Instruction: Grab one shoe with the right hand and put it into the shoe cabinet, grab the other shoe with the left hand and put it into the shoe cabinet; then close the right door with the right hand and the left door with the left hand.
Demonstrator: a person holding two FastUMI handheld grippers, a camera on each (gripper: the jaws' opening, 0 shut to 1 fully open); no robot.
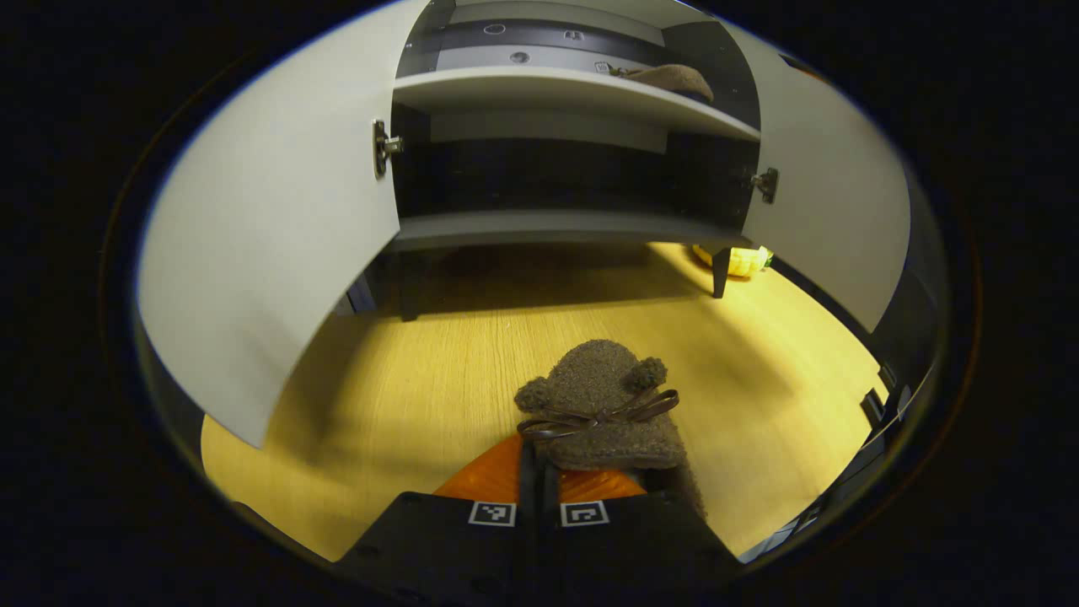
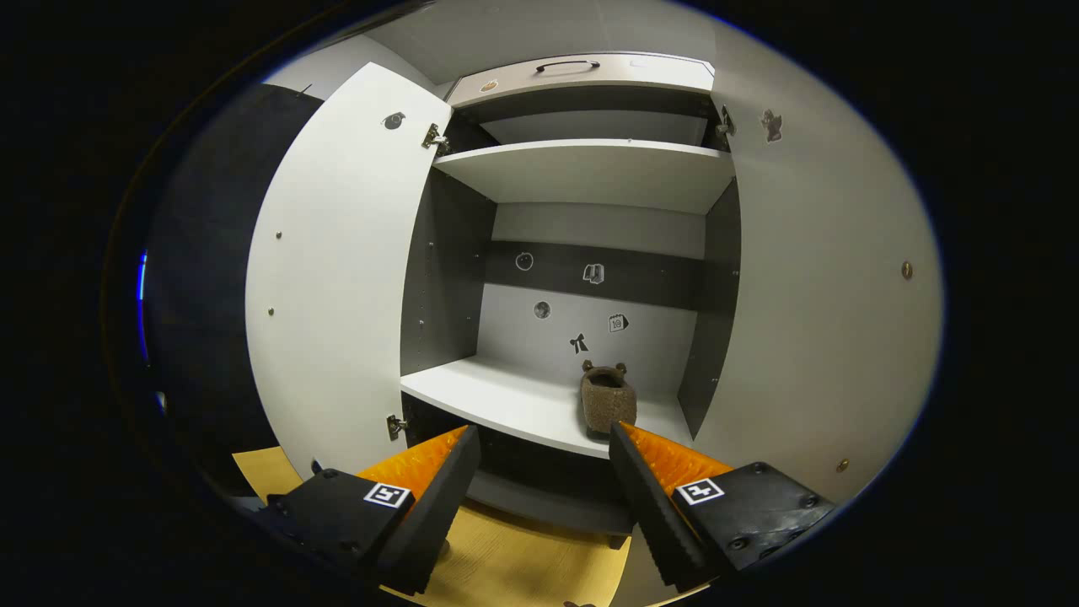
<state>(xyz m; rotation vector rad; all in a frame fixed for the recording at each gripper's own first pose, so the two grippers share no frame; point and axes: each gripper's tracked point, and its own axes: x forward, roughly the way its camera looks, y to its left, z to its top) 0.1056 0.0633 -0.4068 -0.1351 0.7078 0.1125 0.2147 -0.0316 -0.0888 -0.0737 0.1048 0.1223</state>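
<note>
Two brown fuzzy shoes in play. One shoe [image 2: 608, 403] sits on the middle shelf [image 2: 506, 400] of the shoe cabinet [image 2: 590, 181], toward its right side, heel facing out in the right gripper view; the same shoe shows on that shelf in the left gripper view. The right gripper [image 2: 544, 476] hovers just in front of the shelf, fingers spread wide, empty. The other shoe [image 1: 609, 409], with a ribbon bow on top, hangs over the wooden floor [image 1: 405, 379] before the cabinet, pinched at its near edge by the left gripper [image 1: 539, 476], fingers pressed together on it. Both doors stand wide open: left door [image 1: 270, 253], right door [image 1: 822, 215].
</note>
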